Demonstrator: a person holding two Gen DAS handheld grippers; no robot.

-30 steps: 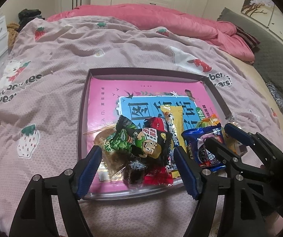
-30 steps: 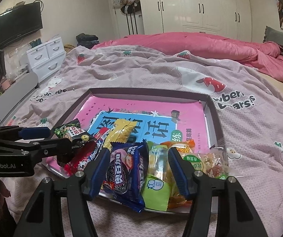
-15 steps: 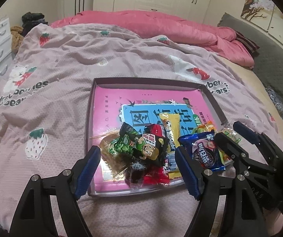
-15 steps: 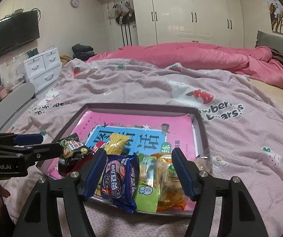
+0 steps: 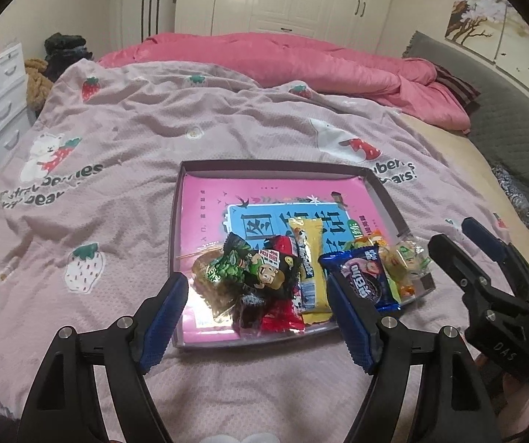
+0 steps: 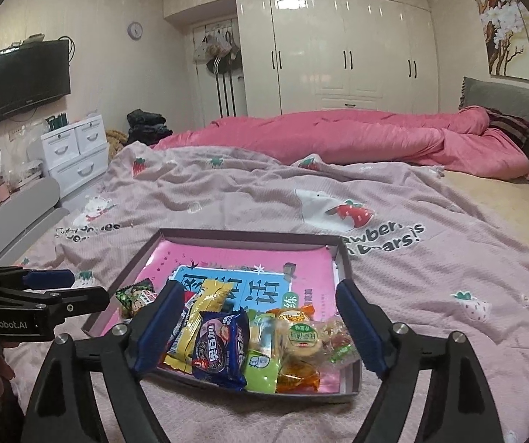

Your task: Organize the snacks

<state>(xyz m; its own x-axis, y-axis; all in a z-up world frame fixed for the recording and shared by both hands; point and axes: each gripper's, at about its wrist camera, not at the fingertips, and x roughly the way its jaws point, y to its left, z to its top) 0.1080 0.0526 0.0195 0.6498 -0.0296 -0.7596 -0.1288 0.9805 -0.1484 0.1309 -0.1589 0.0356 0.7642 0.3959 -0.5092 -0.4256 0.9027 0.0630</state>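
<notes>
The snacks (image 6: pixel 249 339) lie heaped at the near end of the shallow tray (image 5: pixel 174 221) on the bed (image 5: pixel 116 140), probably gathered there for sorting. The left gripper (image 5: pixel 260 317) hangs wide open over the green packet (image 5: pixel 249 269), gripping nothing. The right gripper (image 6: pixel 260 328), whose jaws have just been opening, straddles the blue cookie pack (image 6: pixel 220 347) empty-handed. Overlapping wrappers hide whatever lies underneath.

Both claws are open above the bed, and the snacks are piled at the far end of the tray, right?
Not quite. The snacks are piled at the near end of the tray, as the right wrist view shows. Both the left claw and right claw are open above the bed.
</notes>
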